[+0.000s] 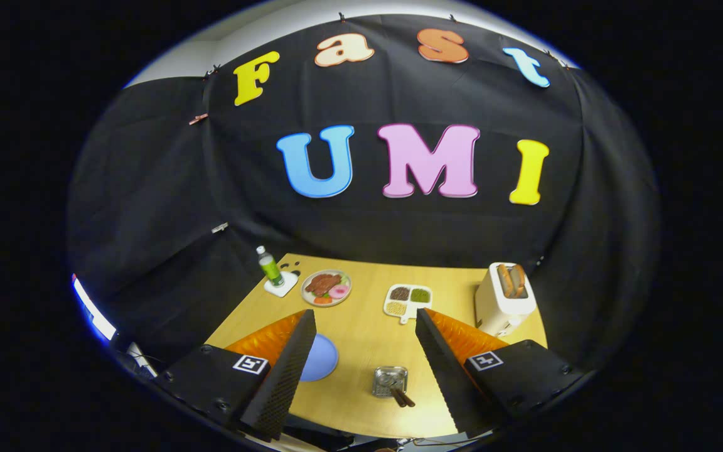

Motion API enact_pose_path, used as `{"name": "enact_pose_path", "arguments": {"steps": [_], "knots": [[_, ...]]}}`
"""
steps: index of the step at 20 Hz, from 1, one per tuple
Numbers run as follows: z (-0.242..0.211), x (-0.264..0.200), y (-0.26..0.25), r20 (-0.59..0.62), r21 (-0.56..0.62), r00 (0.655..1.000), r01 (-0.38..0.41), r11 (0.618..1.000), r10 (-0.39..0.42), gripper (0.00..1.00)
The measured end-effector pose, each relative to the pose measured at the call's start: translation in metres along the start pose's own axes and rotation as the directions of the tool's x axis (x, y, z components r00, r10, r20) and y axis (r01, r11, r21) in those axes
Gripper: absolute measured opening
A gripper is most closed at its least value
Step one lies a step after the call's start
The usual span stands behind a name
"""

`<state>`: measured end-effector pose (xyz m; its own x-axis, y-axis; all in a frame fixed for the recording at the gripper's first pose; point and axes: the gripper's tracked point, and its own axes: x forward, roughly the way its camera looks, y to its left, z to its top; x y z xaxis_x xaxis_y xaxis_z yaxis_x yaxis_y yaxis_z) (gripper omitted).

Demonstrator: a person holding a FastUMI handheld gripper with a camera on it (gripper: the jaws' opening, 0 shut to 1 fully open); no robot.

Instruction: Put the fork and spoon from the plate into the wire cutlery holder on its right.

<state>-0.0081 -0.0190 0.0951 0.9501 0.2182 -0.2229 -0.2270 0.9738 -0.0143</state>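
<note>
My gripper [364,314] is open wide, held above the wooden table [361,339] with nothing between its fingers. A blue plate [322,358] lies on the table, partly hidden behind the left finger; the part that shows is bare. To the plate's right, below the gap between the fingers, stands the small wire cutlery holder [390,380]. Two brown handles [403,397] stick out of it, leaning toward me. Whether they belong to the fork and spoon is too small to tell.
At the table's far side stand a green bottle [268,266] on a white coaster, a plate of food [326,288], a white divided dish of grains [407,300] and a cream toaster [504,298] with bread in it.
</note>
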Motion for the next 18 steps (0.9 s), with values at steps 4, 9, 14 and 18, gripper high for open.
{"name": "enact_pose_path", "arguments": {"steps": [4,9,14,18], "knots": [[0.032,-0.021,0.002,0.19,-0.002,0.982,-0.013,1.0,0.013,0.99],[0.037,-0.04,-0.01,0.298,-0.033,0.955,0.0,0.999,0.01,0.99],[0.011,-0.038,-0.006,0.288,-0.071,0.956,-0.039,0.997,0.058,0.99],[0.002,-0.032,-0.002,0.277,-0.09,0.955,-0.083,0.992,0.105,0.99]]}}
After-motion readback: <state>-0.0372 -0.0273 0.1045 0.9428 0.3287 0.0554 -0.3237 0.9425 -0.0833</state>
